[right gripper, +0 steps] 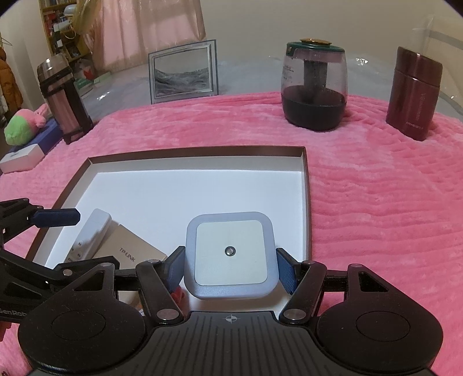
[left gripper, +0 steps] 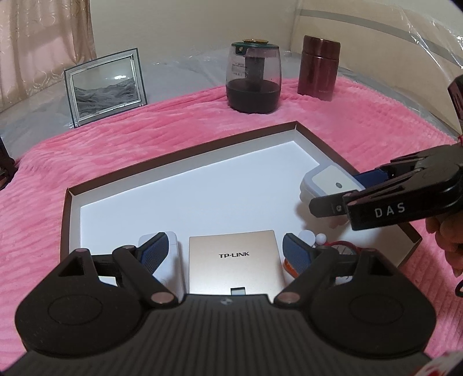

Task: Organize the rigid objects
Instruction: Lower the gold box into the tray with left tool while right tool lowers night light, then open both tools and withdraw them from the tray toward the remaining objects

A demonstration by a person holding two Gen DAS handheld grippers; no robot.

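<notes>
A ribbed pink blanket is seen beneath a tray with brown walls and a white floor. A pale grey-blue square device with a cream face and a gold panel with dark lettering are seen inside, between black grippers with blue pads. A maroon flask and a green-lidded clear jar with a dark base are seen behind.

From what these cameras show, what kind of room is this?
Probably a bedroom at home: a fluffy pink blanket covers the surface, curtains hang behind, and a plush toy lies near a cluttered bookshelf.
</notes>
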